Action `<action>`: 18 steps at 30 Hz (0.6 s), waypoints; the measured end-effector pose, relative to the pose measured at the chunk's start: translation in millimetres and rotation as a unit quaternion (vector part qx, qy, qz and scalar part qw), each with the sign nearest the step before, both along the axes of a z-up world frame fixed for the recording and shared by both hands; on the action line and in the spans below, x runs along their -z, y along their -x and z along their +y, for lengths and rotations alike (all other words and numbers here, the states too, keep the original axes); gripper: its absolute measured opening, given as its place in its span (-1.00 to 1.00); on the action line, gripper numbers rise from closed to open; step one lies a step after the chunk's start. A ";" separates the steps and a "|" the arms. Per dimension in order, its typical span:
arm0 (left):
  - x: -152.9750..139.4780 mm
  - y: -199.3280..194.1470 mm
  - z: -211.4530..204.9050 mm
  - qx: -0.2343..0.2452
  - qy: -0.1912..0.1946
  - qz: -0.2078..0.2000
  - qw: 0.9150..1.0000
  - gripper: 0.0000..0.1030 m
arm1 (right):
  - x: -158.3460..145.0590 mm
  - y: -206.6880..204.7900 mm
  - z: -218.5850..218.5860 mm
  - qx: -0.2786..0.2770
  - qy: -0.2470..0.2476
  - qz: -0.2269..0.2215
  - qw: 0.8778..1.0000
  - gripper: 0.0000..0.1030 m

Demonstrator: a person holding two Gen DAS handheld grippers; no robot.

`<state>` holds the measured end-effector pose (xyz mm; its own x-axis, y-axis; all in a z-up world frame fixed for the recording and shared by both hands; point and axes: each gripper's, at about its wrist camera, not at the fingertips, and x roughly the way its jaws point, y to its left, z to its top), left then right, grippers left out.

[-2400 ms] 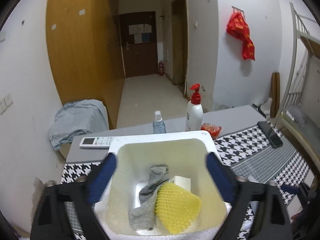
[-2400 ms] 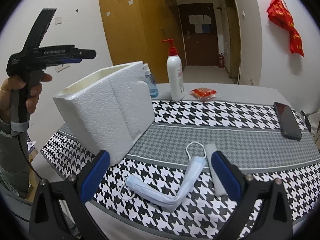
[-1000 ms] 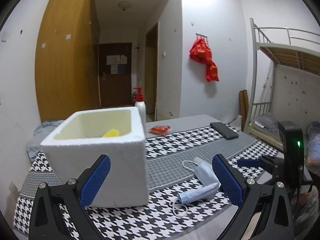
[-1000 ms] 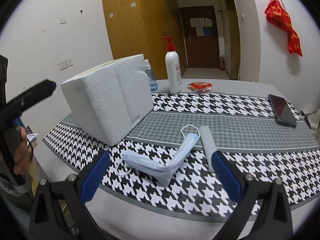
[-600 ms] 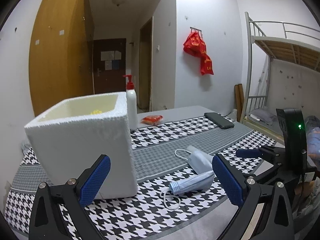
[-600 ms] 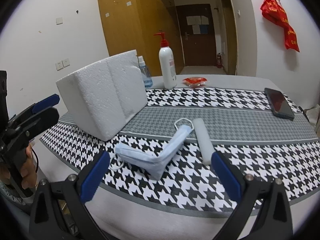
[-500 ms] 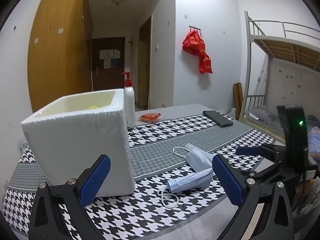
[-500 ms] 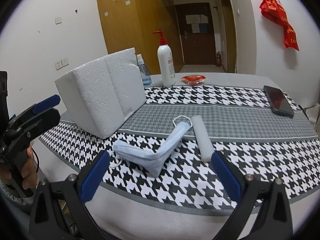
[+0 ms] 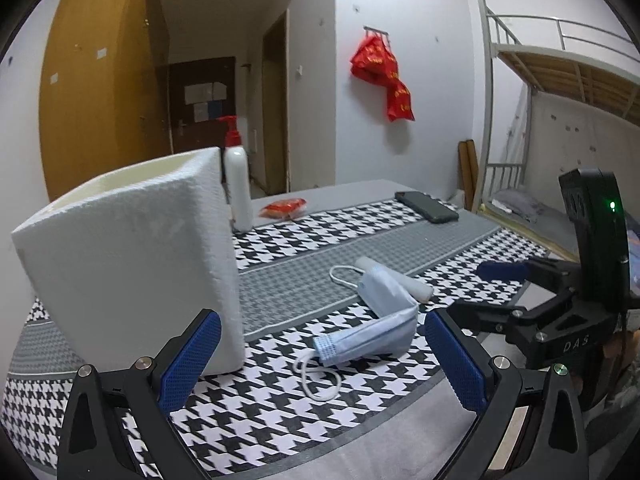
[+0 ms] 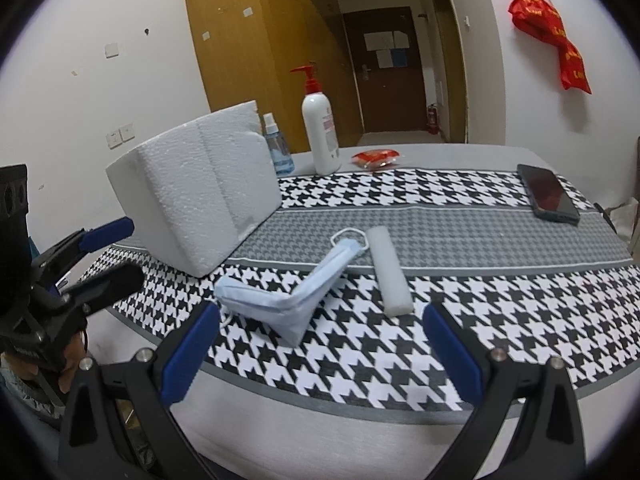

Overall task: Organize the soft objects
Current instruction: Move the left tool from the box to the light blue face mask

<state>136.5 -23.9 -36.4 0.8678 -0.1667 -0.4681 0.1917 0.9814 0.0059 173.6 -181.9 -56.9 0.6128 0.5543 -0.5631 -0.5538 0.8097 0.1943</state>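
A folded light-blue face mask (image 9: 376, 320) (image 10: 296, 292) lies on the houndstooth cloth near the table's front edge. A white foam strip (image 9: 404, 280) (image 10: 390, 272) lies just beside it. A white foam box (image 9: 136, 264) (image 10: 200, 196) stands to their left; its inside is hidden from here. My left gripper (image 9: 320, 364) is open and empty, low at the front edge, with the mask just ahead between its fingers. My right gripper (image 10: 320, 352) is open and empty, in front of the mask. Each gripper shows in the other's view, the right (image 9: 504, 272) and the left (image 10: 108, 248).
A pump bottle (image 10: 320, 128) (image 9: 236, 184), a small spray bottle (image 10: 276, 148) and a red packet (image 10: 376, 158) (image 9: 284, 208) stand at the back of the table. A black phone (image 10: 548, 196) (image 9: 426, 206) lies at the right. A bunk bed (image 9: 560, 120) stands beyond.
My left gripper came down from over the box, where it looked in at a grey sock and a yellow net, to table level near the mask. My right gripper edged slightly closer to the mask.
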 end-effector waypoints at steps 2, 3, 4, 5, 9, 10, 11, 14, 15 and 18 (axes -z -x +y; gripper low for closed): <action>2.0 -3.5 -3.8 0.008 -0.003 0.005 1.000 0.98 | 0.4 -0.3 -3.4 0.007 0.007 -0.001 1.000 0.99; 3.6 -5.3 -6.1 0.011 -0.004 0.008 1.000 0.98 | 1.0 -0.4 -5.6 0.009 0.010 -0.002 1.000 0.99; 5.3 -6.8 -8.0 0.016 -0.006 0.011 1.000 0.98 | 1.8 -0.6 -7.7 0.012 0.011 -0.001 1.000 0.99; 6.9 -8.6 -10.1 0.020 -0.008 0.015 1.000 0.98 | 2.8 -1.5 -9.0 0.015 0.013 0.001 1.000 0.99; 12.0 -18.9 -13.7 0.023 -0.011 0.035 0.999 0.98 | 8.2 -5.5 -14.3 0.028 0.016 0.008 0.999 0.99; 13.2 -20.7 -13.4 0.023 -0.011 0.040 0.999 0.98 | 8.9 -6.2 -15.3 0.030 0.016 0.009 0.999 0.99; 14.2 -23.2 -14.0 0.022 -0.012 0.044 0.999 0.98 | 9.4 -6.9 -16.3 0.032 0.016 0.010 0.999 0.99; 16.6 -29.0 -15.3 0.014 -0.017 0.051 0.998 0.98 | 10.9 -9.8 -19.5 0.039 0.018 0.012 0.999 0.99; 17.8 -32.1 -16.6 0.014 -0.017 0.058 0.998 0.98 | 11.6 -10.9 -20.6 0.042 0.020 0.012 0.999 0.99; 22.2 -36.9 -20.8 0.017 -0.018 0.071 0.997 0.98 | 13.7 -14.6 -22.9 0.046 0.021 0.017 0.999 0.99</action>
<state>173.4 -44.8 -58.6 0.7862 -0.1761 -0.5924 0.2269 0.9739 0.0116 188.2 -204.8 -70.5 0.6404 0.4722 -0.6058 -0.4706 0.8645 0.1763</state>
